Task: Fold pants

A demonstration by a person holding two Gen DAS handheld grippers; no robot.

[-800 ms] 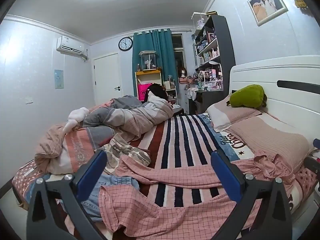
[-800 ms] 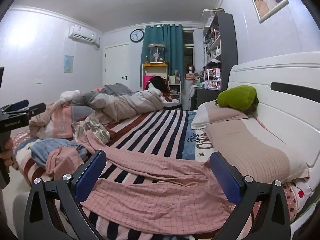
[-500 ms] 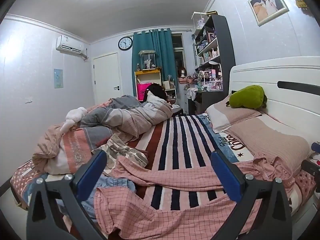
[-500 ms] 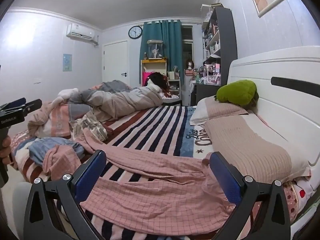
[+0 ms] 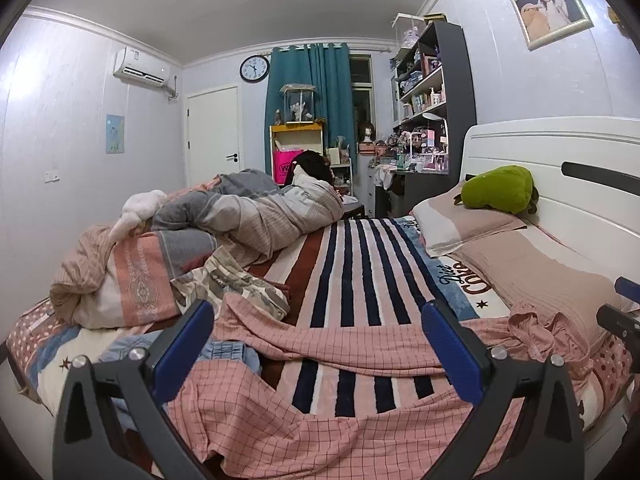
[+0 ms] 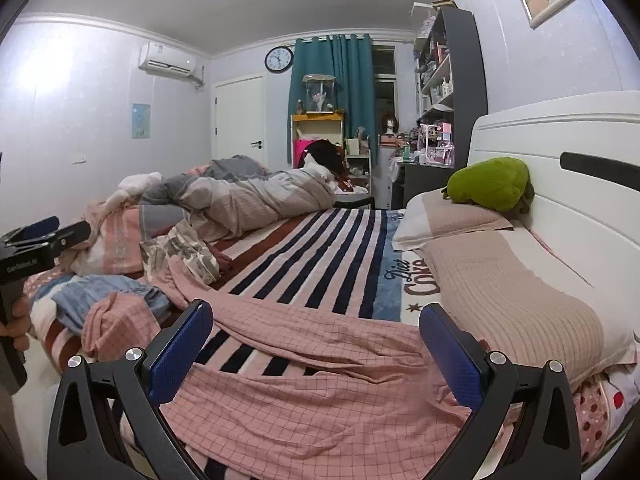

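Pink checked pants (image 5: pixel 320 412) lie spread across the near edge of the striped bed, one leg (image 5: pixel 340 346) stretched toward the pillows. They also show in the right wrist view (image 6: pixel 312 396), with the waistband end near the pillow. My left gripper (image 5: pixel 320 336) is open and empty, hovering above the pants near the leg end. My right gripper (image 6: pixel 316 332) is open and empty above the pants near the waist end. The left gripper's body (image 6: pixel 28 256) shows at the left edge of the right wrist view.
Blue denim clothing (image 6: pixel 100 300) and a camouflage garment (image 5: pixel 228 284) lie left of the pants. A bundled duvet (image 5: pixel 248 216) lies across the far side. Pillows (image 6: pixel 508 300) and a green plush (image 6: pixel 488 180) sit by the white headboard (image 6: pixel 580 200) on the right.
Both grippers have shifted slightly over the bed and stay open. The pants lie as before.
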